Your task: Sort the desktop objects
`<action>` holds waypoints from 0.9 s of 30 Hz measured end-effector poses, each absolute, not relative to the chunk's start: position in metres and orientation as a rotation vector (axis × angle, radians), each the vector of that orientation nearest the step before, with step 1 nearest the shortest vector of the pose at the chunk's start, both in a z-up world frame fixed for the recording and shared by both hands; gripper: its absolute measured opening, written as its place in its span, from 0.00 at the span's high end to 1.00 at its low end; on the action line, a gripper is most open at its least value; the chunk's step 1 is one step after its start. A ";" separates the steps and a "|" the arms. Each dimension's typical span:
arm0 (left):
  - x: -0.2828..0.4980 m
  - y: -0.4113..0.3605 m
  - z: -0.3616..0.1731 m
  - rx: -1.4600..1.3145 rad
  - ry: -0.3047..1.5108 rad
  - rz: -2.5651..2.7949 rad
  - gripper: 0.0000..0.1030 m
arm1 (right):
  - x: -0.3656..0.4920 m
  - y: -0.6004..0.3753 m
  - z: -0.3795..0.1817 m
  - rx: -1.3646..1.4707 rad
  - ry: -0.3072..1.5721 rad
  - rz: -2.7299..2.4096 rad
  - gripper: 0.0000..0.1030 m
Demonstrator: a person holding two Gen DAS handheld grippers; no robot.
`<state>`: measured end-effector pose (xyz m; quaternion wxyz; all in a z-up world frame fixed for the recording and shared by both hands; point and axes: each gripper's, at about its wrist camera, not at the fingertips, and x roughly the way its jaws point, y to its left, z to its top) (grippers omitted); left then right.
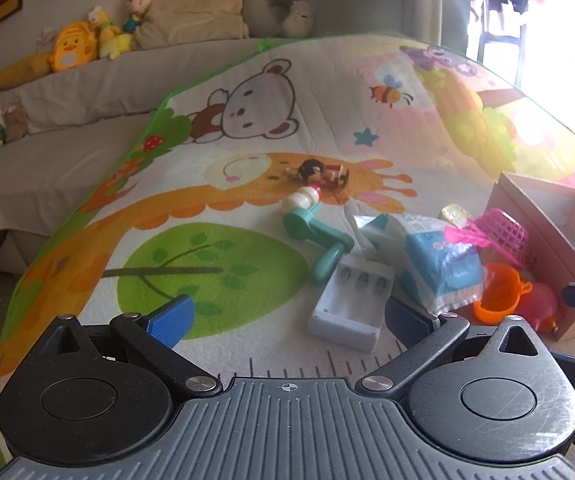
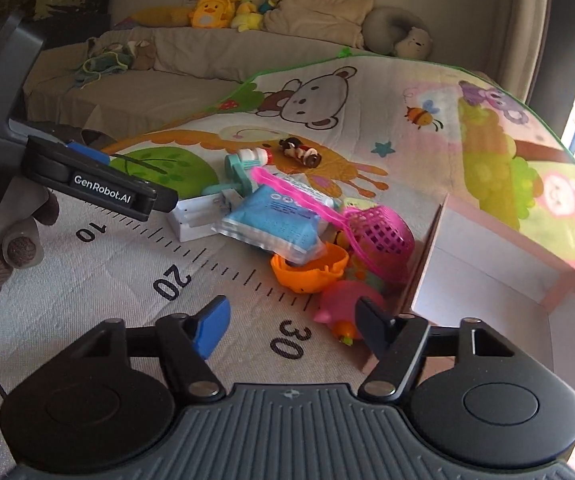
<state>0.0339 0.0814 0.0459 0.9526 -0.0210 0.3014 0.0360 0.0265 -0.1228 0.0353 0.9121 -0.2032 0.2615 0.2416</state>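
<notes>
Left gripper (image 1: 289, 314): nearest the lens in the left wrist view, fingers spread wide, pinching nothing; it hovers over the play mat (image 1: 247, 168) near the mat's front edge, by the printed ruler marks.
Battery charger (image 1: 349, 304): white, lying flat between the left gripper's spread fingers, closer to the dark right finger; touched by neither as far as can be seen.
Right gripper (image 2: 293, 326): fingers spread, holding nothing, low over the mat's front edge by the printed "30".
Pink pig toy (image 2: 343, 304): on the mat between the right gripper's fingertips, close to the dark one, just beside the box wall.
Cardboard box (image 2: 487, 276): open, pinkish, at the mat's right side.
Orange cup (image 2: 307, 272): tipped, beside the pig toy, under a corner of the blue tissue pack (image 2: 271, 224).
Pink basket (image 2: 383, 236): on its side against the box wall; a pink spoon-like stick (image 2: 287, 188) lies across the tissue pack.
Teal hand-crank toy (image 1: 315, 236): farther in on the mat, behind the charger.
Small doll figure (image 1: 319, 172): lying toward the mat's middle, well apart from the pile.
</notes>
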 end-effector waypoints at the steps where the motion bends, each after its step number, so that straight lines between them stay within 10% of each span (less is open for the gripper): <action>1: 0.032 0.083 0.048 -0.057 0.596 0.076 0.00 | 0.028 -0.116 0.035 -0.453 0.513 0.484 0.45; 15: 0.034 0.068 0.031 -0.066 0.587 -0.031 0.00 | 0.156 -0.134 0.146 -0.152 0.819 0.510 0.46; 19: 0.037 0.091 0.031 -0.128 0.600 0.062 0.00 | 0.221 -0.080 0.127 -0.158 0.836 0.556 0.23; 27: 0.019 0.145 0.042 -0.318 0.508 0.142 0.00 | 0.320 0.046 0.045 -0.437 0.785 0.485 0.29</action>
